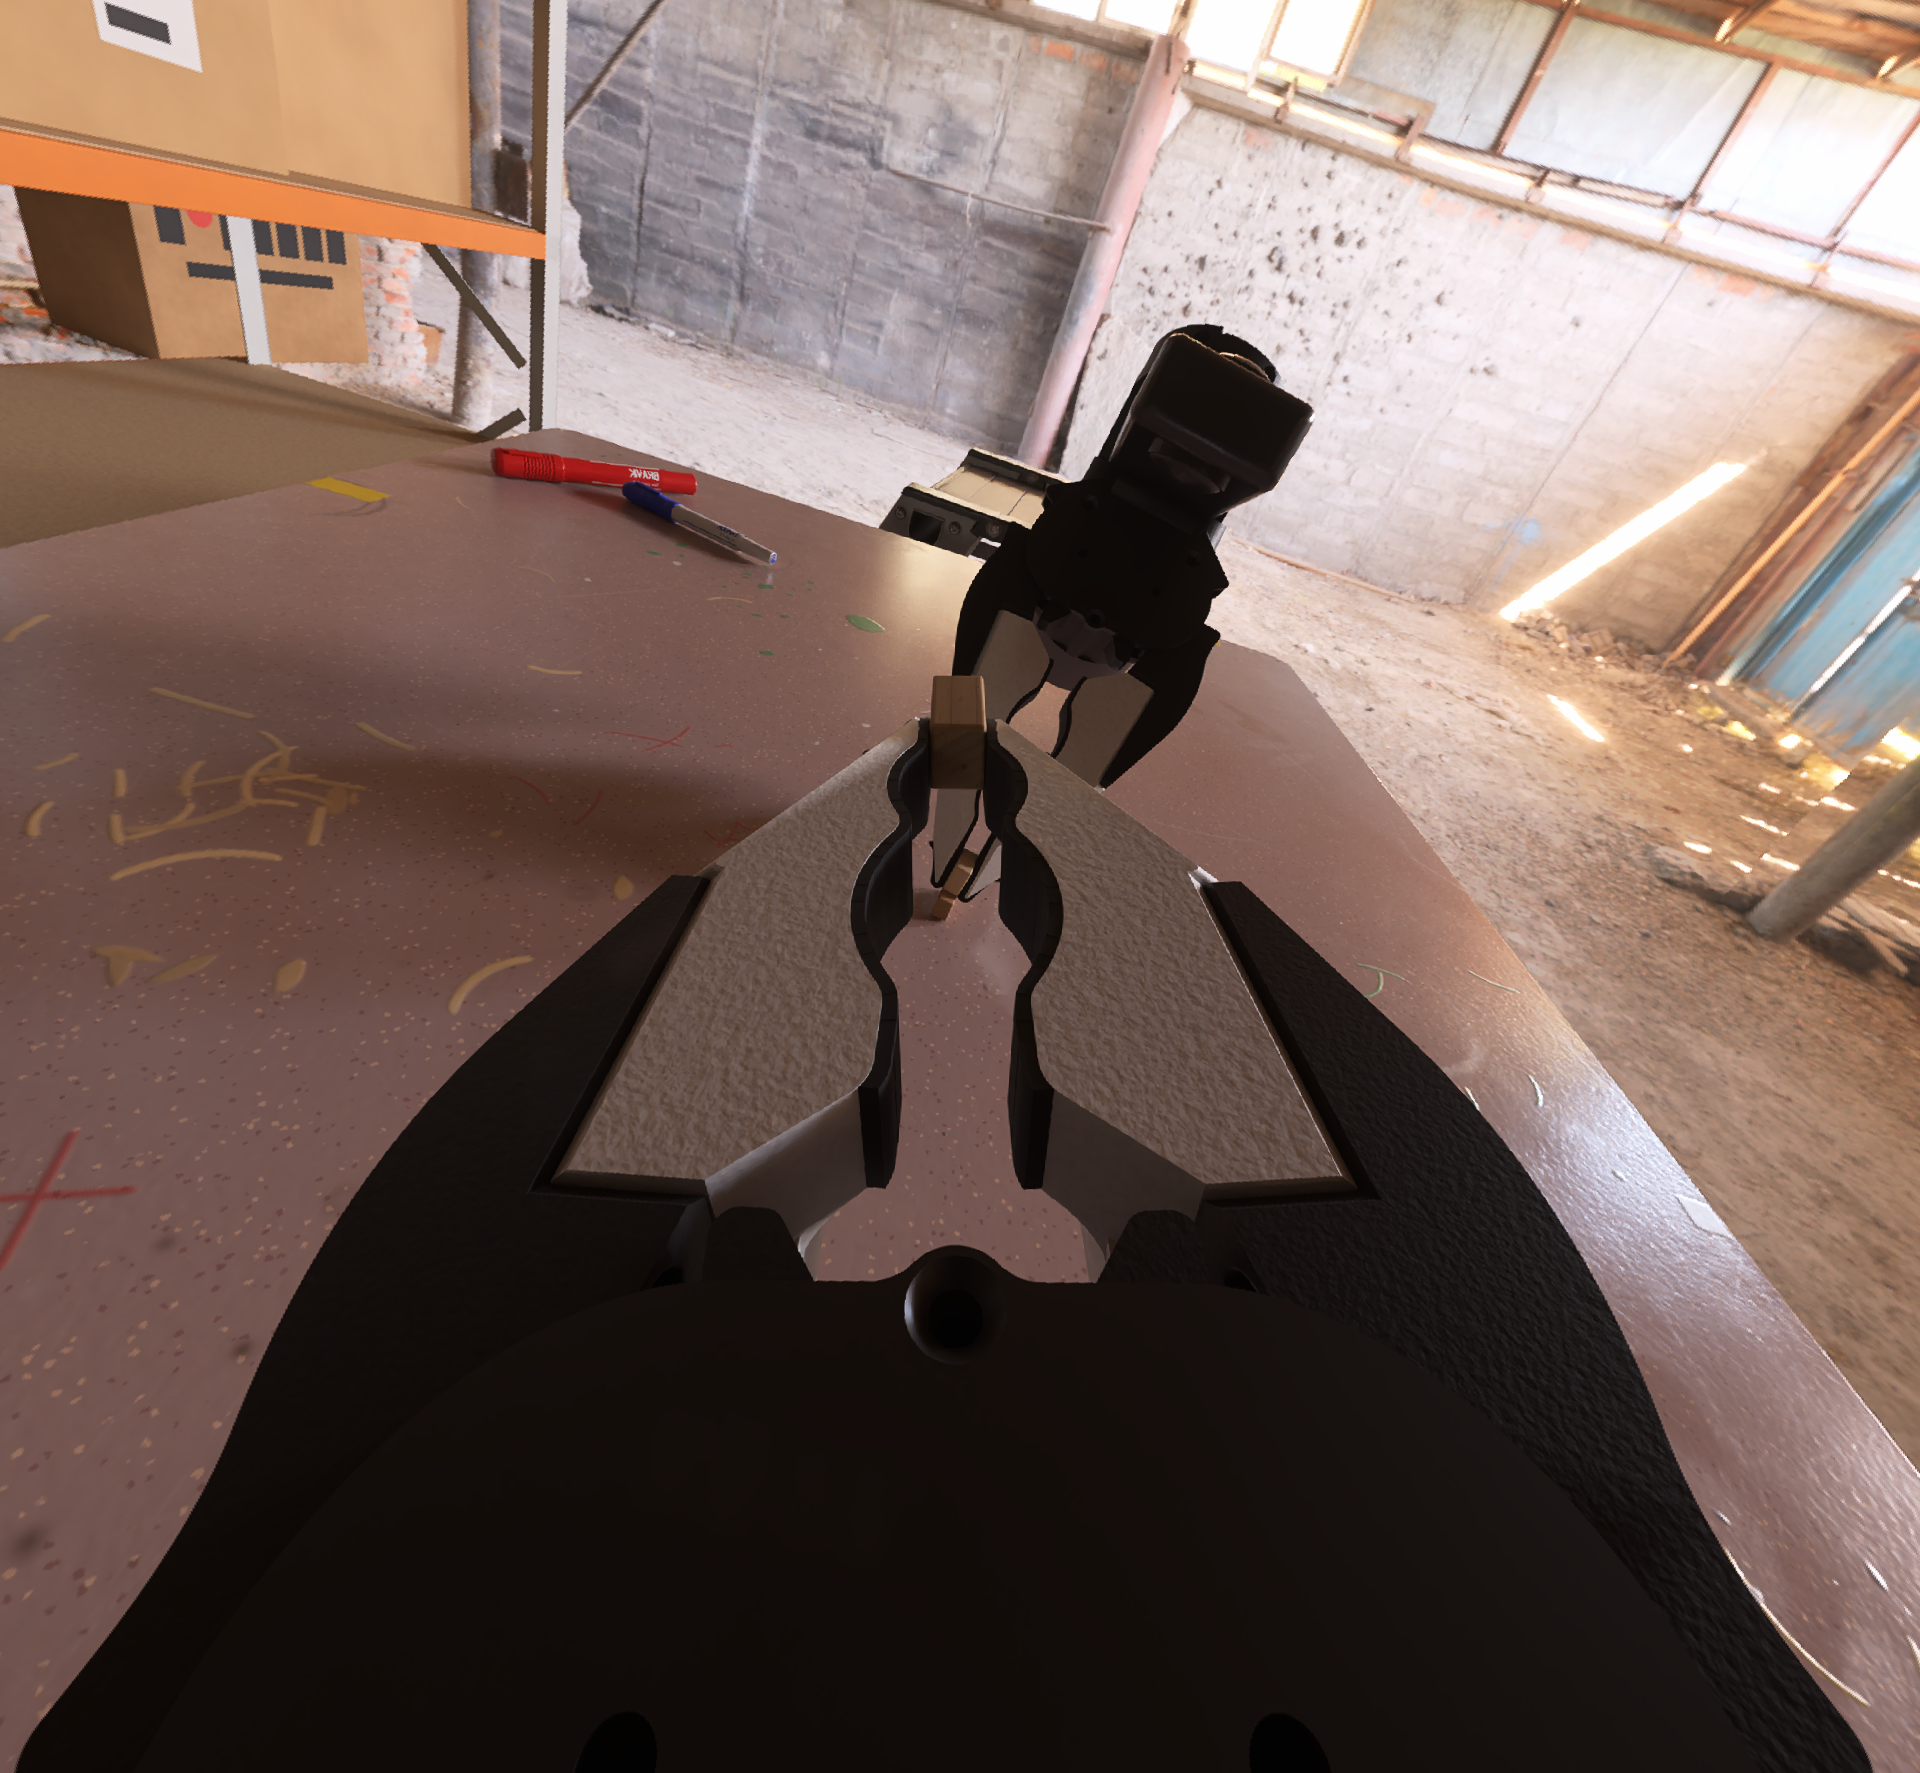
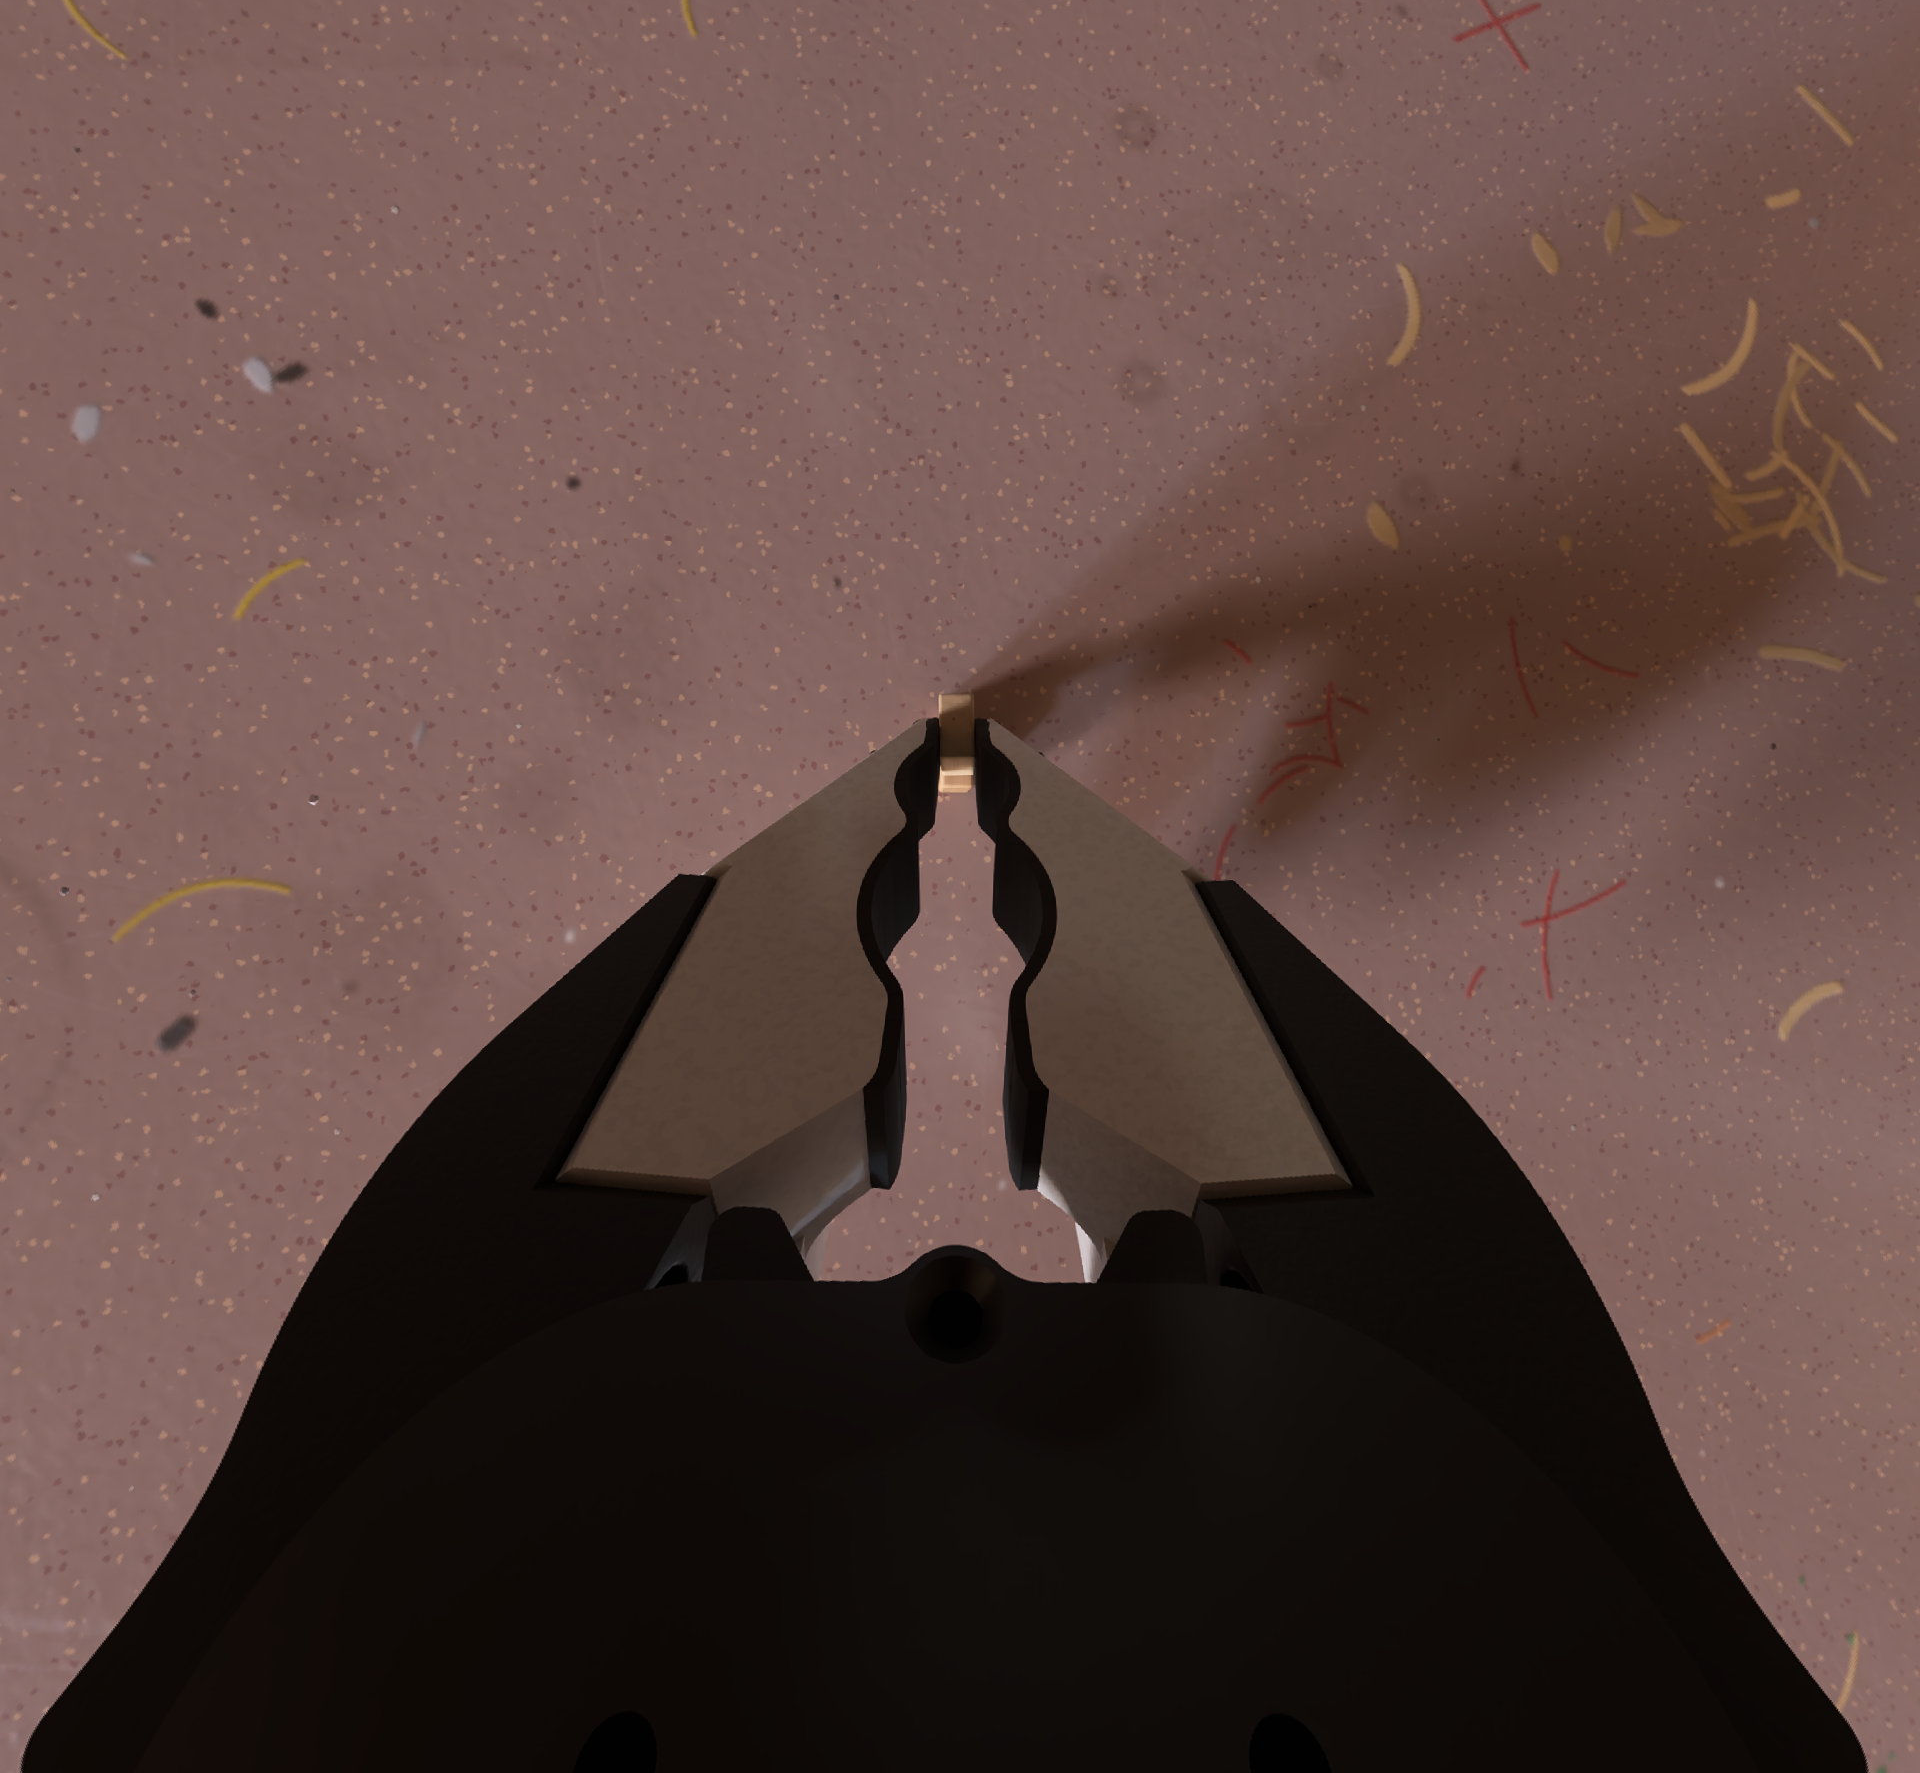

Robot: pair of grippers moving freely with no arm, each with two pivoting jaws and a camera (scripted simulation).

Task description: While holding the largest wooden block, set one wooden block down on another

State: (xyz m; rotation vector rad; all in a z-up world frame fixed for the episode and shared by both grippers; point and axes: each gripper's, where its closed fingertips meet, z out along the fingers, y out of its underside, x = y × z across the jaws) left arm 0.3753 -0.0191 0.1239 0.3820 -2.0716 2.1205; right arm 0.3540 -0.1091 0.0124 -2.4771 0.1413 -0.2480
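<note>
Left claw [image 1: 957,752] is clenched on the largest wooden block [image 1: 957,731], pinching it right at the fingertips and holding it up off the pinkish surface [image 1: 312,892]. So that half of the job looks covered. Right claw [image 2: 955,755] points straight down at the surface and is clamped on a much smaller wooden block [image 2: 955,747], which pokes out just past its tips. From the left wrist view you can see the right claw farther off, tips low, with a small block [image 1: 943,904] sitting on the surface right under them. I can't tell whether the held piece is actually touching it yet.

My take on doing this bit well: keep the left grip steady and don't wander, since it sits close to the right claw. Come down slow and square, get the small piece centered over the lower one, and only let go once it's seated flat. These are tiny, so any sideways nudge on release probably knocks the stack.

Red marker [image 1: 592,468] and blue pen [image 1: 698,523] lie far left, well clear.
</note>
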